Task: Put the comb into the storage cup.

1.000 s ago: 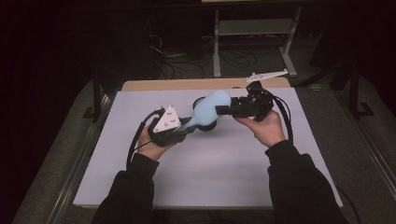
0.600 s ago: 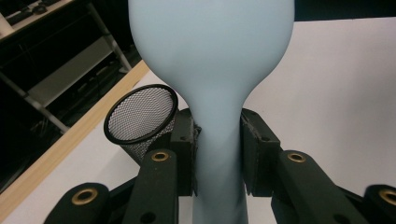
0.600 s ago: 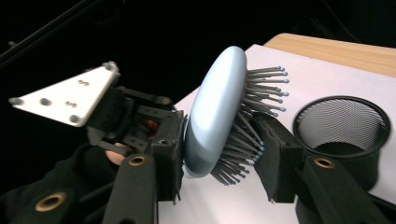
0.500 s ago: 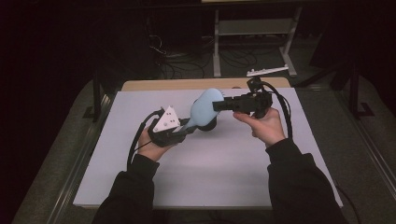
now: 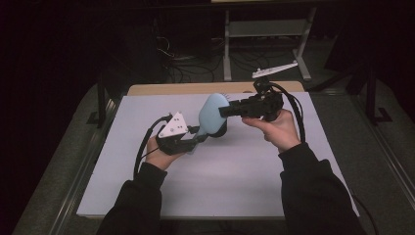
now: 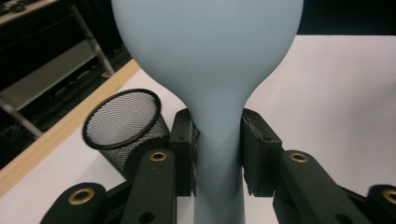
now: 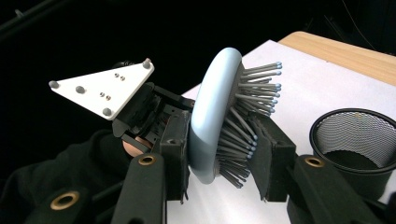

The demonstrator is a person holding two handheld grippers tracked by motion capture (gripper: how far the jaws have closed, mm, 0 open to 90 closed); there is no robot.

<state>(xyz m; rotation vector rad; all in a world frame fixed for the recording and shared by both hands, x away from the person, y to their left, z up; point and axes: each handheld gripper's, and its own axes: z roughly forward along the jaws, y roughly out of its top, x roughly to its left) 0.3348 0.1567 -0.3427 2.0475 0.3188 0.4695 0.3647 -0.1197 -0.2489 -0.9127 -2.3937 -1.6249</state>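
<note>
The left gripper (image 5: 195, 134) clamps the handle of the blue hairbrush (image 5: 213, 113), held up toward the table's far edge. The right gripper (image 7: 219, 154) has just been closing across its head and bristles; they may bend, letting it slip onto the mesh cup (image 6: 125, 128).

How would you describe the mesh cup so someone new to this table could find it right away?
Start at the white table top and go to its far middle, where two hand-held grippers clamp a pale blue hairbrush. Just beneath and beside the brush head stands the mesh cup. It is black, round, open-topped and made of fine wire mesh, unlike the solid brush.
</note>
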